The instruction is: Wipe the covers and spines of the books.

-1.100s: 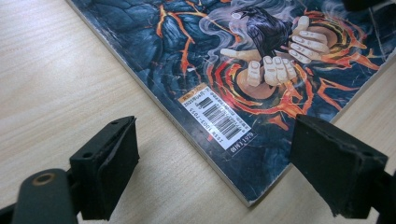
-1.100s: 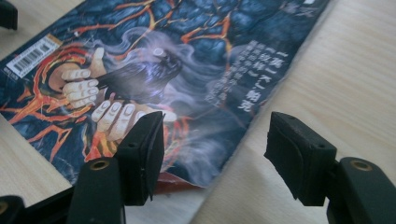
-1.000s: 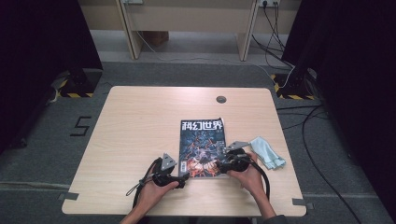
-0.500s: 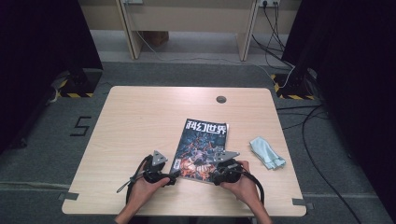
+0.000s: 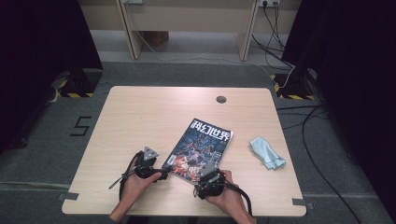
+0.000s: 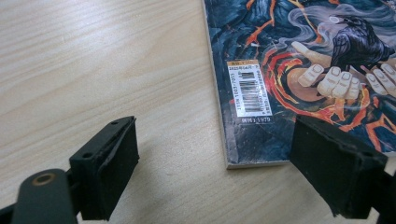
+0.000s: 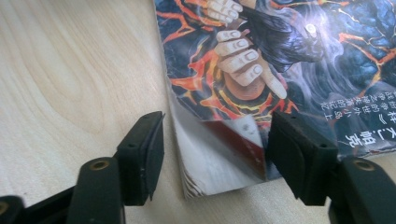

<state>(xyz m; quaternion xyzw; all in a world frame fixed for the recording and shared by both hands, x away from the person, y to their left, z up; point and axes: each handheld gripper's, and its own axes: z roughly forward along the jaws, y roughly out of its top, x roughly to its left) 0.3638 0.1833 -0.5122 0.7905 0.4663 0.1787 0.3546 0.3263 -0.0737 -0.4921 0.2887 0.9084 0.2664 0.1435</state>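
Note:
A magazine (image 5: pixel 203 148) with a dark, fiery cover lies tilted on the wooden table (image 5: pixel 154 116), its title end pointing far right. My left gripper (image 5: pixel 163 175) sits at its near left corner. In the left gripper view the jaws (image 6: pixel 219 172) stand open, with the barcode corner of the magazine (image 6: pixel 247 93) between them, untouched. My right gripper (image 5: pixel 205 178) is at the near corner. Its jaws (image 7: pixel 215 158) are open and straddle the magazine (image 7: pixel 261 60), where the cover corner (image 7: pixel 224 149) curls up and shows a red page beneath.
A crumpled light blue cloth (image 5: pixel 266 152) lies to the right of the magazine. A round cable hole (image 5: pixel 221 99) sits near the table's far edge. The near edge of the table runs just behind both hands.
The magazine has turned, its top swinging right. My right gripper slid left and nearer, from the magazine's right edge to its near corner. My left gripper shifted a little left.

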